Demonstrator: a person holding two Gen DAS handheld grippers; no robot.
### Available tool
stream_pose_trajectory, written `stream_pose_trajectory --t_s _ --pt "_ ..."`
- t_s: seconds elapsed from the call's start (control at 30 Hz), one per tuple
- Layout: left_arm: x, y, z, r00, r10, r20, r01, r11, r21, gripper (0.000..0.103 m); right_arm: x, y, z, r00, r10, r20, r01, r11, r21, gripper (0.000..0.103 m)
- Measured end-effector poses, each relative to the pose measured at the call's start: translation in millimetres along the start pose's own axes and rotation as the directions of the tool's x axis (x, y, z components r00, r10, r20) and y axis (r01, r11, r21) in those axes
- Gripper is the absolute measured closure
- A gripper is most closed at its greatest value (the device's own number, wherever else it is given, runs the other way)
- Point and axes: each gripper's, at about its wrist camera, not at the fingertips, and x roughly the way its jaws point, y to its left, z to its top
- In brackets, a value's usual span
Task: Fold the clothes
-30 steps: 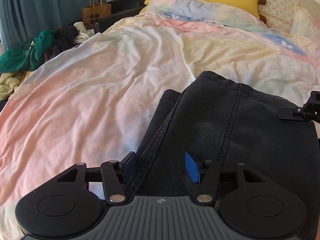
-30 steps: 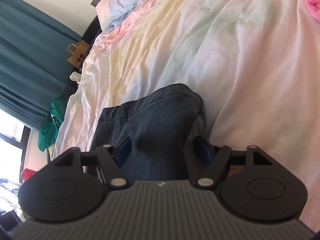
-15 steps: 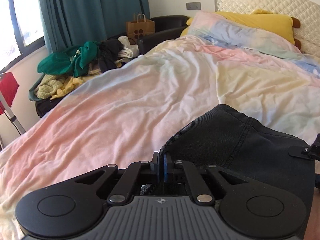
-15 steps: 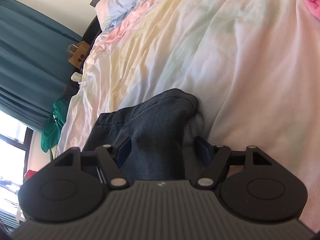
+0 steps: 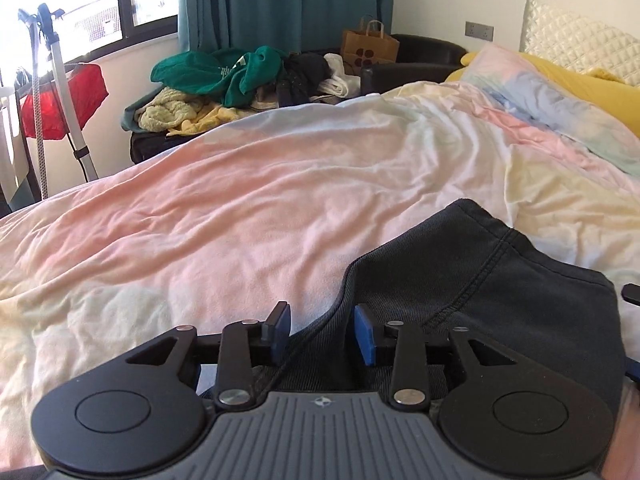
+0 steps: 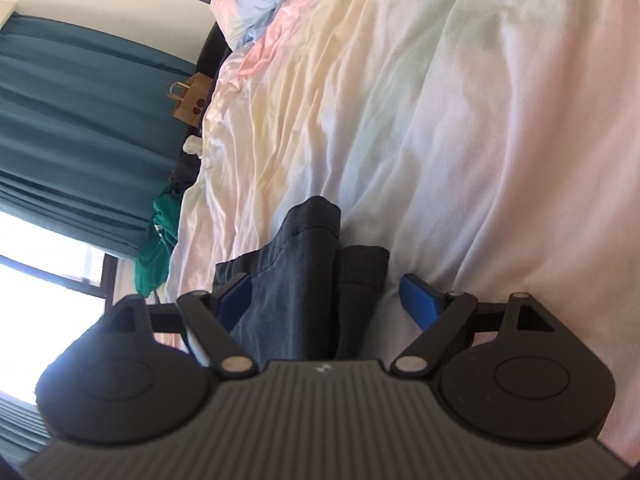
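Changes since half a second ago: left gripper [image 5: 322, 330], then pressed together at the garment's near edge, has just been opening and now stands spread, its blue pads clear of the cloth, the seamed edge lying between and below them; its view has swung to take in more of the window and the clothes pile [image 5: 240, 80]. Right gripper [image 6: 328, 300] has just been opening further and is spread wide, the folded cloth between the fingers but touched by neither pad; the garment there has gone from one rounded hump to two upright folds side by side.

Item: dark garment [image 5: 500, 300], charcoal heavy weave with stitched seams, folded into a compact bundle, lying on the pastel duvet [image 5: 260, 208] at the near side of the bed, in front of both grippers, held by neither

Surrounds: teal curtain [image 5: 280, 0], paper bag [image 5: 370, 46], yellow pillow [image 5: 592, 84]
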Motion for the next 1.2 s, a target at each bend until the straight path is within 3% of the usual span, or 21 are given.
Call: stream_pose_trajectory --t_s 0.07,0.3,0.47,0.57,0.63,0.73,0.93,1.07,1.13,1.2 --pt "-41.8 15.3 -13.7 1.000 0.022 0.016 -0.021 0.999 -0.049 0.048 2.6 -1.1 4.2 0.999 0.027 -0.032 -0.028 1.000 -0.003 0.019" --pt "-194.6 68.8 -101.1 0.987 0.162 0.023 -0.157 0.975 -0.158 0.044 1.4 -4.3 7.6 0.979 0.122 -0.166 -0.109 0.990 0.084 0.019" --pt "-257.1 83.6 -173.0 0.936 0.348 0.053 -0.338 0.930 -0.143 0.042 3.5 -0.2 -0.7 0.952 0.097 -0.290 -0.072 0.993 0.097 0.021" --pt "-269.4 98.2 -204.8 0.911 0.408 0.058 -0.385 0.893 -0.231 0.042 0.8 -7.2 -13.9 0.955 0.102 -0.280 -0.058 0.985 0.162 0.022" --pt "-274.5 110.7 -223.0 0.896 0.441 0.049 -0.400 0.851 -0.339 0.042 -0.8 -4.7 -20.9 0.961 0.103 -0.258 -0.066 0.987 0.149 0.022" --pt "-279.1 126.4 -242.0 0.902 0.431 0.031 -0.368 0.805 -0.466 0.043 10.5 -2.0 -22.4 0.952 0.132 -0.276 -0.100 0.987 0.127 0.021" --pt "-285.1 125.8 -242.5 0.901 0.431 0.039 -0.367 0.809 -0.460 0.043 35.2 3.9 -20.5 0.936 0.235 -0.261 -0.215 0.971 0.105 0.018" --pt "-284.3 127.5 -244.8 0.901 0.433 0.040 -0.367 0.808 -0.461 0.043 39.8 17.3 -12.8 0.912 0.350 -0.214 -0.353 0.935 0.025 0.019" --pt "-282.2 129.6 -243.9 0.901 0.432 0.044 -0.366 0.808 -0.461 0.043 46.7 18.8 -8.6 0.902 0.368 -0.226 -0.373 0.928 0.020 0.019" --pt "-277.4 131.1 -243.2 0.900 0.433 0.047 -0.365 0.809 -0.461 0.043 56.4 15.9 -6.4 0.908 0.336 -0.252 -0.343 0.939 0.017 0.022"
